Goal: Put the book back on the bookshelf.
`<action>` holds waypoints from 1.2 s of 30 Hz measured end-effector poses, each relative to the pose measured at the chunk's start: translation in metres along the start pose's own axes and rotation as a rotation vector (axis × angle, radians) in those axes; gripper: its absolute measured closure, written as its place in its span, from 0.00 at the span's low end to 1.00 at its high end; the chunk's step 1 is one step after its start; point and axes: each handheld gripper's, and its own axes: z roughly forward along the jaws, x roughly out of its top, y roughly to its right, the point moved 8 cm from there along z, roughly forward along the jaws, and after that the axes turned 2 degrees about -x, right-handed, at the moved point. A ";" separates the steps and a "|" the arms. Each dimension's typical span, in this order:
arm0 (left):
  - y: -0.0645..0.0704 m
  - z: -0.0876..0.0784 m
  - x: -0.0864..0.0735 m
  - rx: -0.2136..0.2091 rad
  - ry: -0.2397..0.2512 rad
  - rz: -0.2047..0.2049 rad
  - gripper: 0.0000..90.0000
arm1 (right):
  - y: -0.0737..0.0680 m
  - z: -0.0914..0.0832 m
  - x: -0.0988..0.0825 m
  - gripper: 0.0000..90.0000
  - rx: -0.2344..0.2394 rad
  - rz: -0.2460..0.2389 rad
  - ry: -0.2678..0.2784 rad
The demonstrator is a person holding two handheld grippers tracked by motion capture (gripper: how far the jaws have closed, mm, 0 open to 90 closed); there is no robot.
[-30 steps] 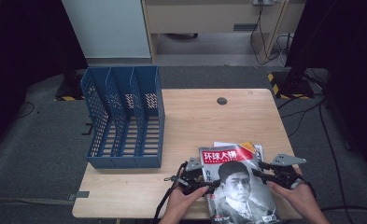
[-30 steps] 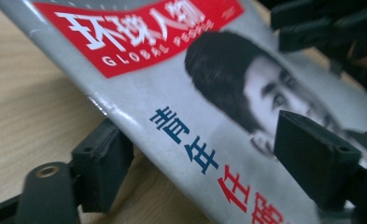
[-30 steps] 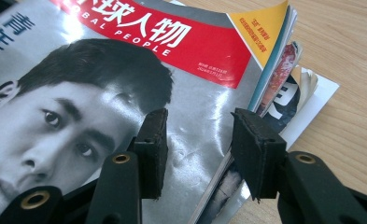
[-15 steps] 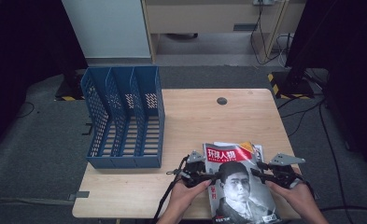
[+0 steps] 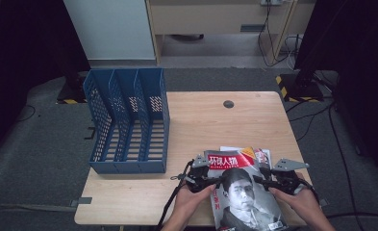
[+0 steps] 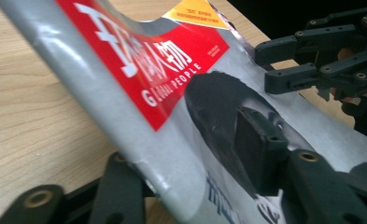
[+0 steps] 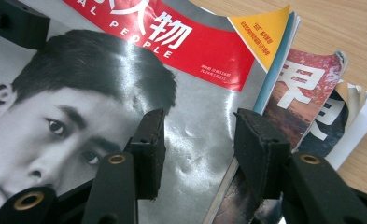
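A magazine (image 5: 244, 192) with a red title band and a portrait cover lies at the table's front right, on top of other magazines. My left gripper (image 5: 207, 179) is shut on the magazine's (image 6: 139, 79) left edge, one jaw under it and one on the cover, and that edge is raised off the wood. My left gripper (image 6: 190, 158) also sees the right gripper's jaws beyond the cover. My right gripper (image 5: 273, 180) is at the right edge of the cover (image 7: 125, 84). My right gripper (image 7: 197, 144) is open, its jaws straddling that edge.
A red-brown magazine (image 7: 307, 93) and a white sheet (image 7: 363, 121) stick out from under the top one. A blue three-slot file rack (image 5: 129, 120) stands at the table's left. A small round cable hole (image 5: 228, 104) sits in the wooden table (image 5: 201, 125) towards the back.
The left gripper has risen a little with the magazine's left edge, so the cover now bows upward. The right gripper has hardly moved.
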 end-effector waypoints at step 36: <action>0.014 -0.038 0.035 -0.014 0.143 0.163 0.90 | 0.003 0.027 0.017 0.14 0.105 0.082 0.020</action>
